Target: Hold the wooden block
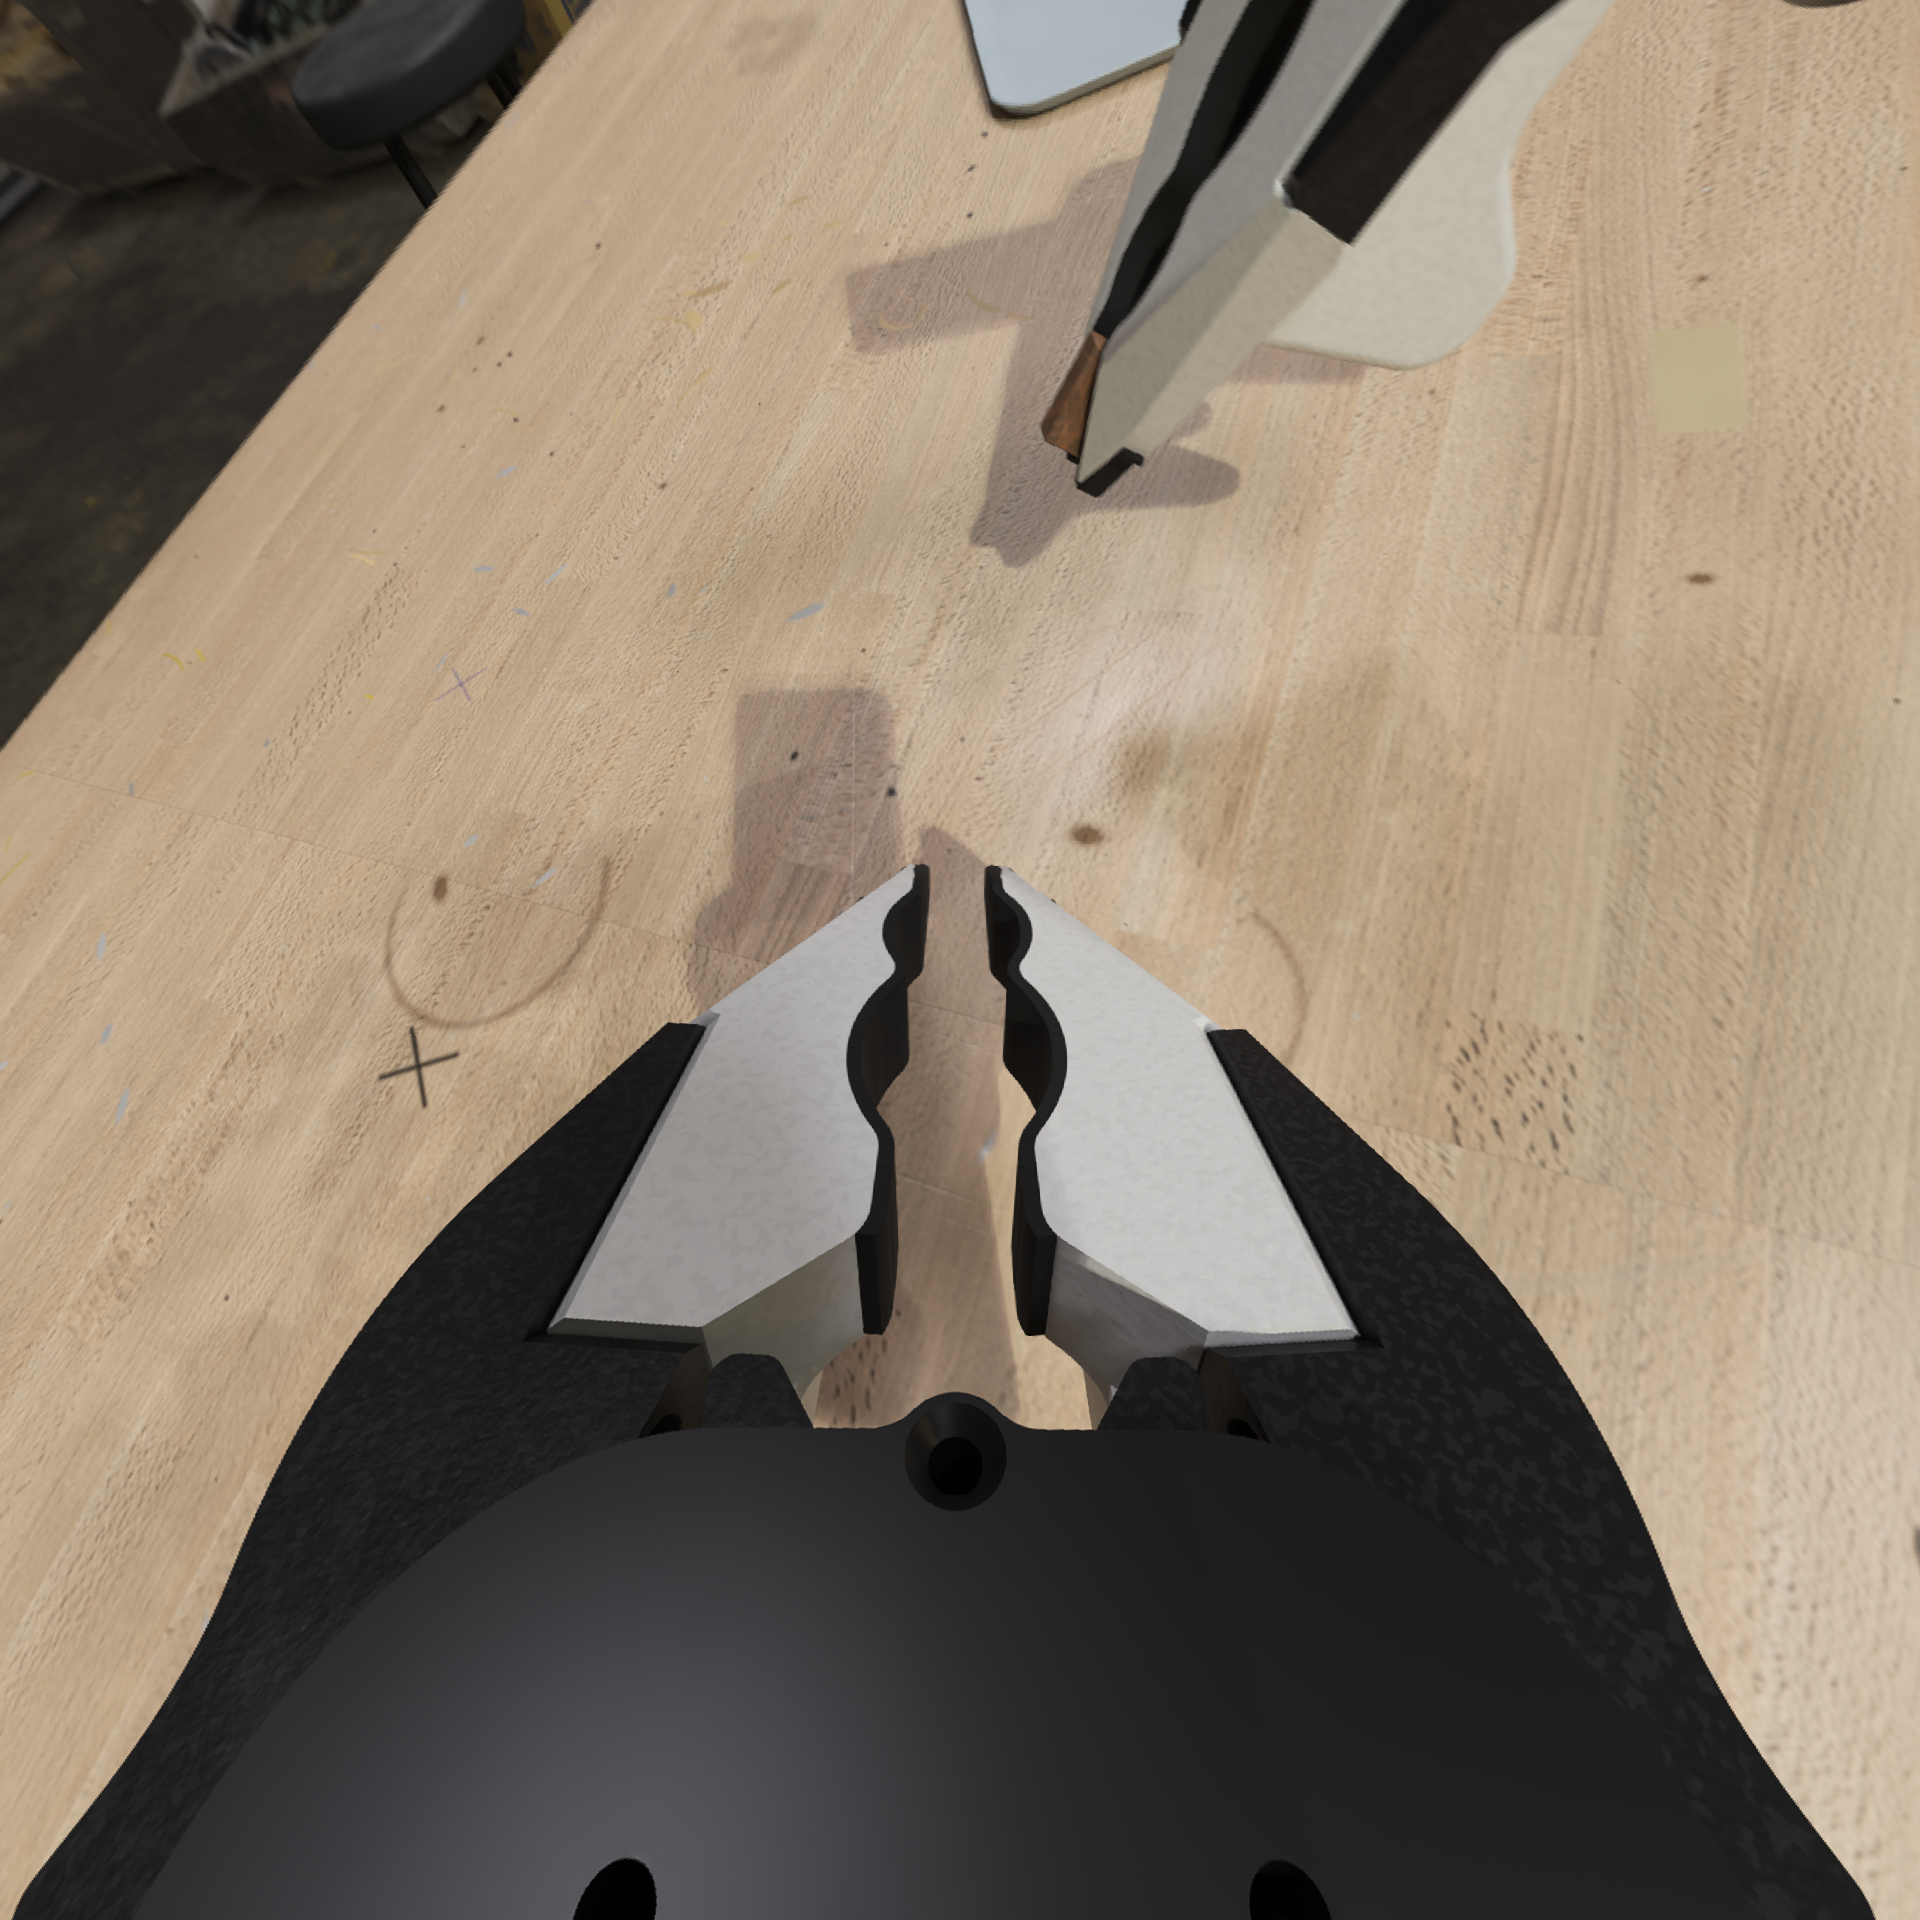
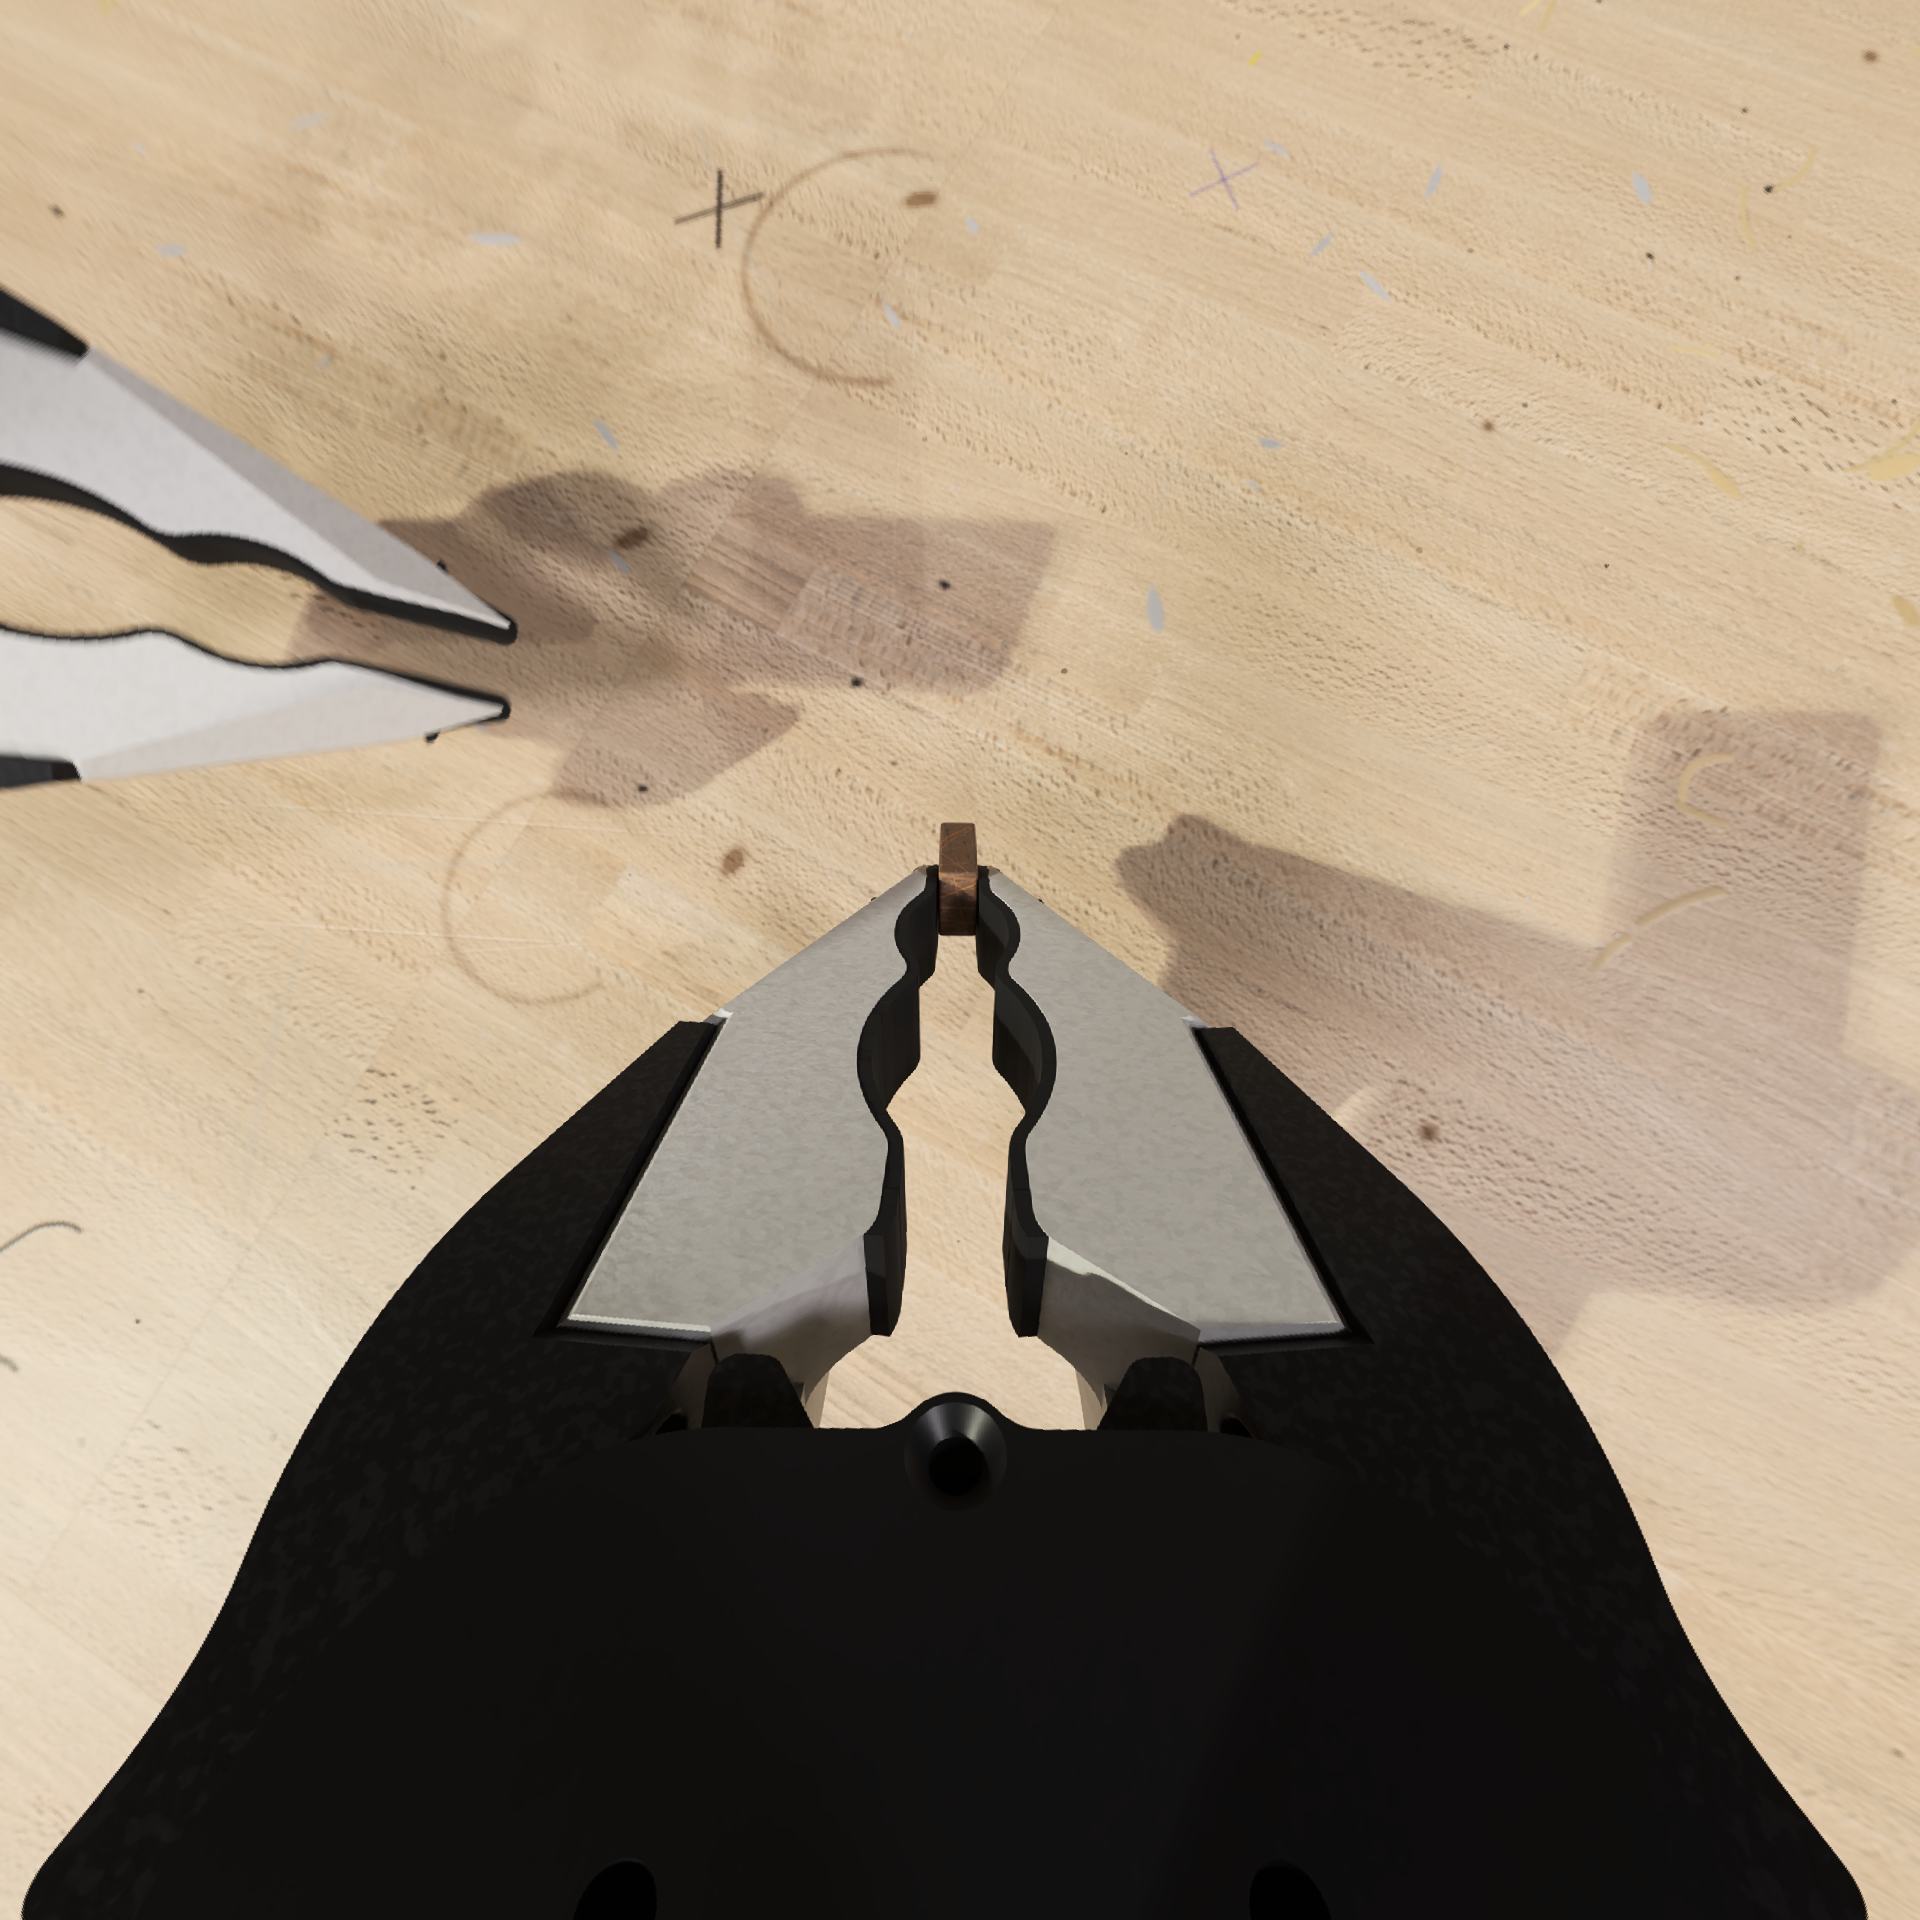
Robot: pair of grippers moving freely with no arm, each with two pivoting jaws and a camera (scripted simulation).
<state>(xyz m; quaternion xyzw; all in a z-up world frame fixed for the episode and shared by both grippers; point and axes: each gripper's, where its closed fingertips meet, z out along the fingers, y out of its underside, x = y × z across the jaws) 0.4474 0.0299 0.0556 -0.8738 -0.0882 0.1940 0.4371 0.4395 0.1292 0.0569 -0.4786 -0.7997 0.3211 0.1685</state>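
Observation:
The wooden block is a small, thin, reddish-brown piece. My right gripper is shut on it at the fingertips and holds it above the light wooden table. The block's end sticks out a little past the tips. In the left wrist view the right gripper points down at the table from the upper right, with the block showing at its left side. My left gripper is empty above the table, its jaws only a narrow gap apart. It also shows at the left of the right wrist view.
A pale flat rounded-corner slab lies at the table's far end. A dark round stool stands past the table's left edge. Pencil crosses and ring marks mark the tabletop.

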